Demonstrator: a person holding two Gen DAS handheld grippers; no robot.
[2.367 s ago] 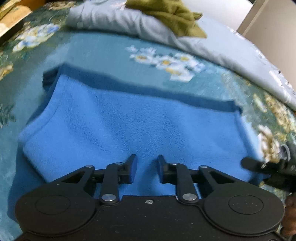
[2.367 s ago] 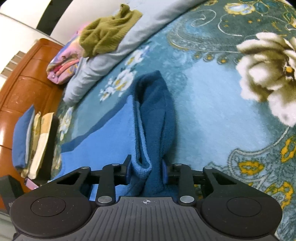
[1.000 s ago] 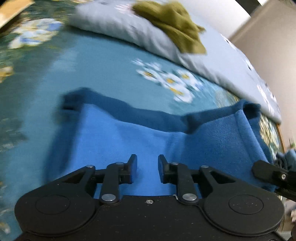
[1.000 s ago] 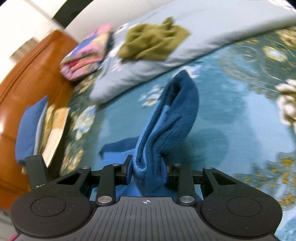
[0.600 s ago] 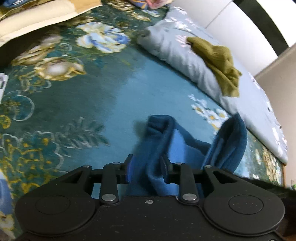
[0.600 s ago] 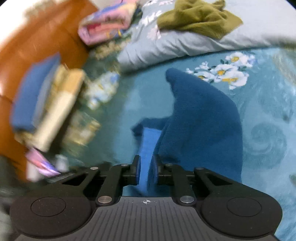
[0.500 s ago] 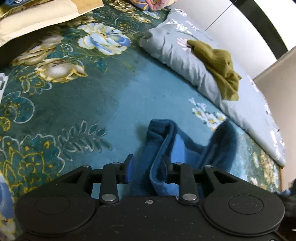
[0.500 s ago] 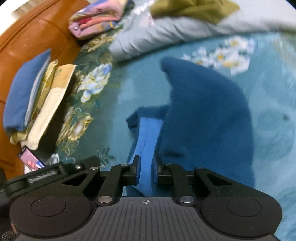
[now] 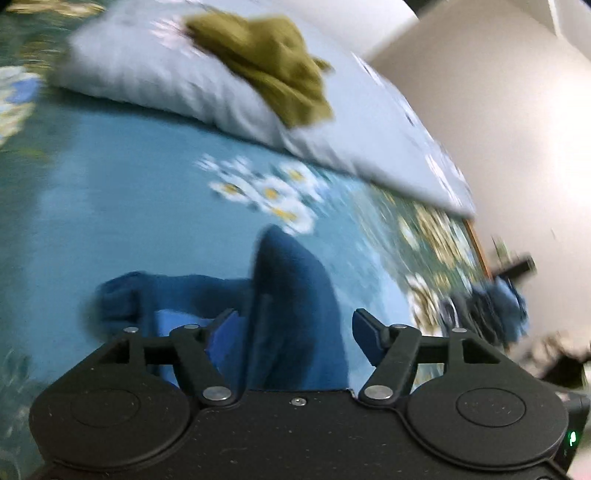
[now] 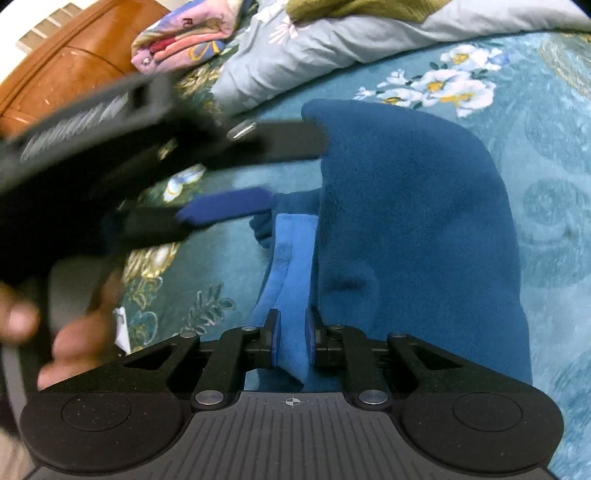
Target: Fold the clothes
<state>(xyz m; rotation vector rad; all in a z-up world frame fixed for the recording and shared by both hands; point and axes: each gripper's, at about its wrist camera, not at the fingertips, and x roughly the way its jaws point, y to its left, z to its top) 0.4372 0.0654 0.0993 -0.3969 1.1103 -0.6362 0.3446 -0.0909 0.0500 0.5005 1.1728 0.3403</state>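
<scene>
A blue fleece garment lies folded over on the teal floral bedspread, its dark side up and a light blue strip showing at its left edge. My right gripper is shut on that light blue edge, low over the bed. My left gripper has its jaws opening wide. The dark fold of the fleece lies under and between its fingers, and the pads do not press on it. In the right wrist view the left gripper is a blur at the left, fingers apart, held by a hand.
A grey quilt with an olive green garment on it lies across the far side of the bed. A folded pink patterned cloth sits by the wooden headboard. A pale wall stands on the right.
The left gripper let go of the fleece edge, opened wide and swung to the right. The right gripper stayed shut on the light blue edge and hardly moved.
</scene>
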